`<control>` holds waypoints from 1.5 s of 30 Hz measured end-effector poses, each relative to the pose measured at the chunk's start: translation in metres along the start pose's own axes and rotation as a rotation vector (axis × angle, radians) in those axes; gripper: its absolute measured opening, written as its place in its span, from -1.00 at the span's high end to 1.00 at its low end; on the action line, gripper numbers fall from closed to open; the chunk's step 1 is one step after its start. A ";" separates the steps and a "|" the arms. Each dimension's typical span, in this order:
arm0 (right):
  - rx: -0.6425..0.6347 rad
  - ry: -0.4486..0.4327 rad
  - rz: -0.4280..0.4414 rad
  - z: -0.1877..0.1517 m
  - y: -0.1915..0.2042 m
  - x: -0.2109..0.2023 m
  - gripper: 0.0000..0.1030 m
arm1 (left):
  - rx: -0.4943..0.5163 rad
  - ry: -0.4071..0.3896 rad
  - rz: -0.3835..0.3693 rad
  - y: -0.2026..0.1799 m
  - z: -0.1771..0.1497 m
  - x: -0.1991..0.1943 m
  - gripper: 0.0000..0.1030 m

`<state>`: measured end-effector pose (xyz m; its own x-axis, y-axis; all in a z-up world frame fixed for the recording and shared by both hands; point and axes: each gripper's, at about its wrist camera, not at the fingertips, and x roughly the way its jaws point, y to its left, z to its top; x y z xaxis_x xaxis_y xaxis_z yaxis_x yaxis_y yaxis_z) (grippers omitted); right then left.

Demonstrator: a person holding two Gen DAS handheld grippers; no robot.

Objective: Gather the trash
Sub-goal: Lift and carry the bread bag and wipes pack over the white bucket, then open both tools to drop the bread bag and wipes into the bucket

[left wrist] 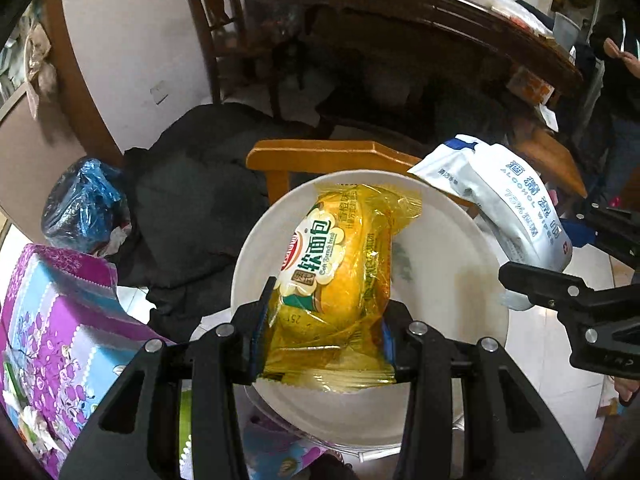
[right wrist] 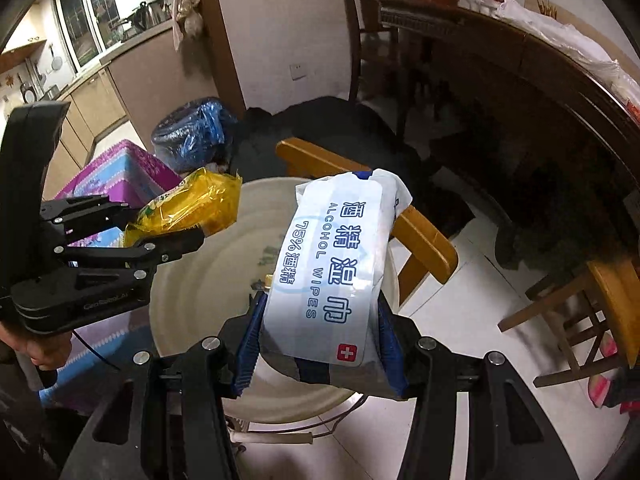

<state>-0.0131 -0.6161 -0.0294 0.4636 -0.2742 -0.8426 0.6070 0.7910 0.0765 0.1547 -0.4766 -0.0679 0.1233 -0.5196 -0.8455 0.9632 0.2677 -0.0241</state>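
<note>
Cluttered dining room: left claw (left wrist: 324, 344) grips the yellow bread packet (left wrist: 336, 276) and right claw (right wrist: 320, 344) the alcohol wipes pack (right wrist: 332, 276), both over the white bin (right wrist: 192, 280) at 6 o'clock, release pending

Black claws (left wrist: 324, 332), blue pads (right wrist: 246, 344), silver screws.

White bucket (left wrist: 440, 280) on tiled floor (right wrist: 472, 280)
</note>
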 end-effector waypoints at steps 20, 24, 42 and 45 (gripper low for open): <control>-0.037 0.055 -0.015 0.001 0.012 0.019 -0.03 | -0.011 0.046 -0.005 -0.002 0.000 0.011 0.20; -0.043 0.063 -0.017 0.002 0.014 0.021 -0.03 | -0.003 0.058 -0.002 -0.004 -0.001 0.014 0.19; -0.084 0.109 -0.041 0.011 0.013 0.038 -0.26 | -0.029 0.019 0.060 -0.001 0.002 0.017 -0.37; -0.075 0.100 -0.047 0.011 0.010 0.039 -0.28 | -0.003 0.009 0.067 -0.003 0.002 0.014 -0.39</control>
<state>0.0177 -0.6249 -0.0557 0.3668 -0.2588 -0.8936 0.5748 0.8183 -0.0010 0.1541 -0.4869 -0.0789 0.1851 -0.4934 -0.8499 0.9522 0.3040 0.0309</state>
